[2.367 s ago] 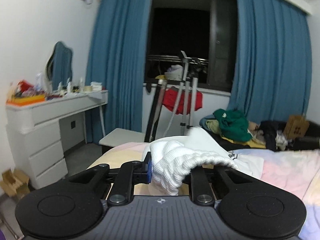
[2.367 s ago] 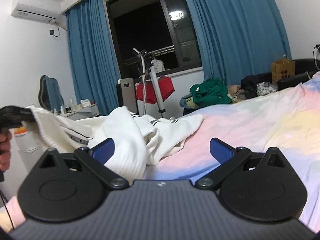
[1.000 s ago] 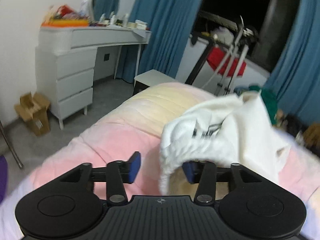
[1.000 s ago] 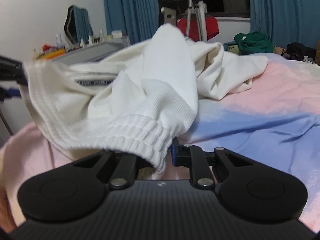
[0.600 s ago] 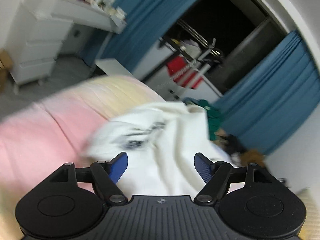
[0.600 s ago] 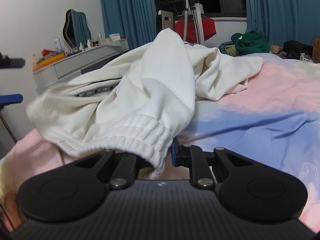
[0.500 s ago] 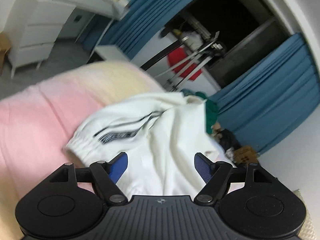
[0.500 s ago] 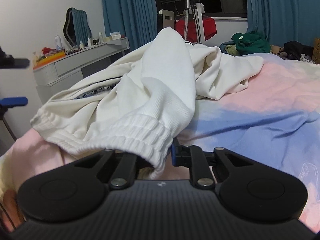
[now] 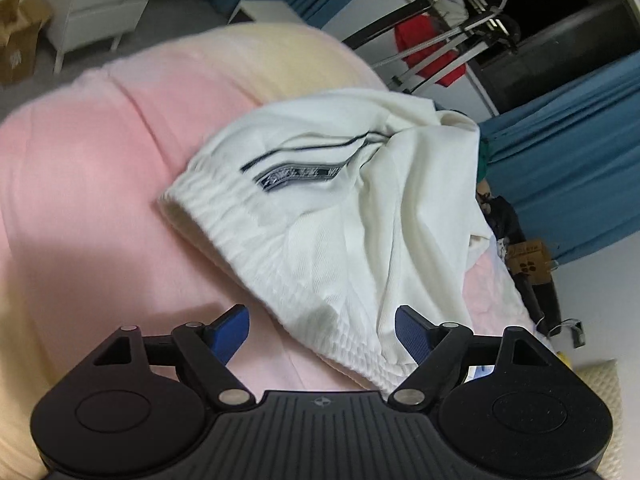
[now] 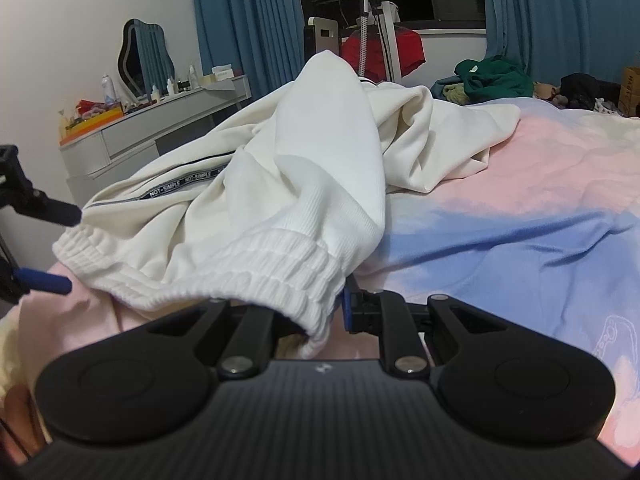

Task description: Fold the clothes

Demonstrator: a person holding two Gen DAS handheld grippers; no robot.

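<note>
A cream-white garment [image 10: 304, 168], soft knit with a thick ribbed elastic band and a dark printed tape stripe, lies crumpled in tall folds on the near part of the bed [image 10: 520, 240]. The right gripper [image 10: 320, 312] is clenched on the ribbed band at its near edge. The left gripper [image 9: 322, 334] hovers released, blue pads spread wide over the band. The bedsheet is smooth, pastel pink, yellow and blue. Far left stands a white dresser [image 10: 152, 140] with a wavy mirror [image 10: 146, 60]; blue curtains [image 10: 248, 24] frame a dark window, and a green clothes pile [image 10: 496, 76] sits far right.
</note>
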